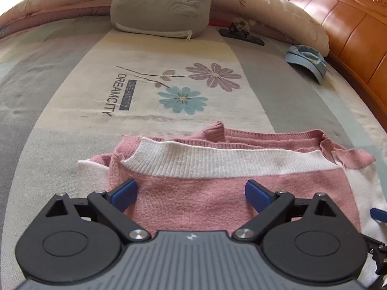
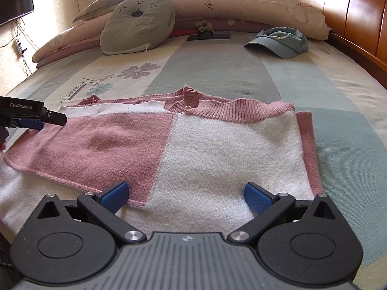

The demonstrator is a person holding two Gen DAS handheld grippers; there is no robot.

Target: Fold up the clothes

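One pink-and-white sweater (image 2: 193, 145) lay folded flat on the bed (image 2: 326, 111), its ribbed collar toward the pillows and its long axis running left to right across the near part of the mattress. Two tools hovered over its near edge: the left tool (image 1: 191, 191) stood open above the pink panel, and the right tool (image 2: 186, 193) stood open above the white panel, neither gripping anything. One grey cushion (image 2: 137, 24), one blue cap (image 2: 280, 41) and one dark flat object (image 2: 208, 36) lay well apart beyond it. Bare sheet stretched between the collar and those things.
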